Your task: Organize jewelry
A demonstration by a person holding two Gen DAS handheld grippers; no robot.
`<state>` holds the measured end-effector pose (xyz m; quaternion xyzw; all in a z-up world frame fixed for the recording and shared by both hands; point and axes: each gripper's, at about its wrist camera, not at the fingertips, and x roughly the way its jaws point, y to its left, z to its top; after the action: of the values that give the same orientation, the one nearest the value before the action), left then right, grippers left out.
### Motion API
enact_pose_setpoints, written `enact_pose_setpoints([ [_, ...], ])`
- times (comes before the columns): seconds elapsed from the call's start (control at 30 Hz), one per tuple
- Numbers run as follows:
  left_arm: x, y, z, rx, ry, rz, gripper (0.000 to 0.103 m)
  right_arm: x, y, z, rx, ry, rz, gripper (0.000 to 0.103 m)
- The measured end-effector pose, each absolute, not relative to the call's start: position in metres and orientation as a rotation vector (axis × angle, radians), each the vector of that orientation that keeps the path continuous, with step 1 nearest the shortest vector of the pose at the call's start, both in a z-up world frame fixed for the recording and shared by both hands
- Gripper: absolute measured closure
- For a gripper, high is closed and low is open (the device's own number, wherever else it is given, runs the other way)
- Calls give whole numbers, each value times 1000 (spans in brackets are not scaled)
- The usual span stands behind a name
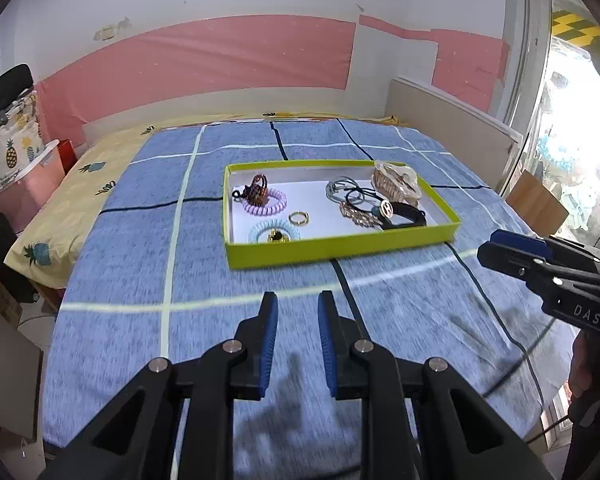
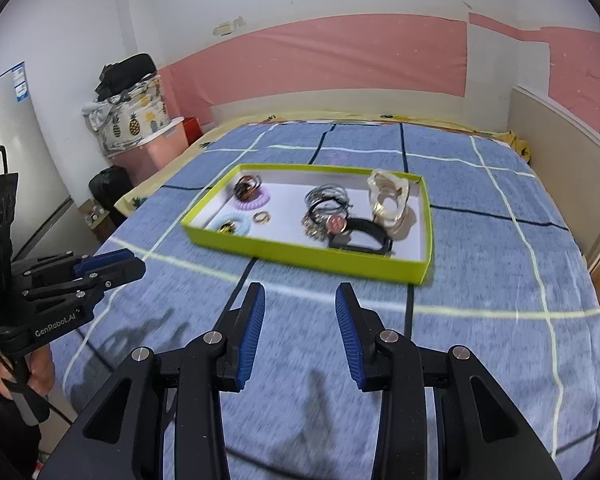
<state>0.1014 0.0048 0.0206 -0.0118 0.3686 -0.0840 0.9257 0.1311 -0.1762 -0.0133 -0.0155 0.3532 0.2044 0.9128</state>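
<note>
On the blue checked bed cover (image 1: 140,280) sits a shallow lime-green cardboard tray (image 1: 340,249) holding light, loose jewelry: springy lilac coil band (image 1: 274,206), small hard gold ring (image 1: 299,217), best pinched across its rim. Left claw (image 1: 298,308) and right claw (image 2: 300,300) hang apart, empty, near the tray.

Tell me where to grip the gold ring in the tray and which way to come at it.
Judging by its pose, pinch the gold ring across its band from straight above: it lies flat on the white floor of the tray, clear of the purple coil tie and blue coil tie.
</note>
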Motion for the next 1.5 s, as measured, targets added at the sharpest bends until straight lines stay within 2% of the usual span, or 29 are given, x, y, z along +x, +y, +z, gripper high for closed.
enact_pose_setpoints([
  [0.47,56,1,24,-39,752,-104,81,80,-178,-17,-63,725,374,65],
  [1.5,64,-2,9,-42,796,-80,81,91,-179,-28,-68,767,340,64],
])
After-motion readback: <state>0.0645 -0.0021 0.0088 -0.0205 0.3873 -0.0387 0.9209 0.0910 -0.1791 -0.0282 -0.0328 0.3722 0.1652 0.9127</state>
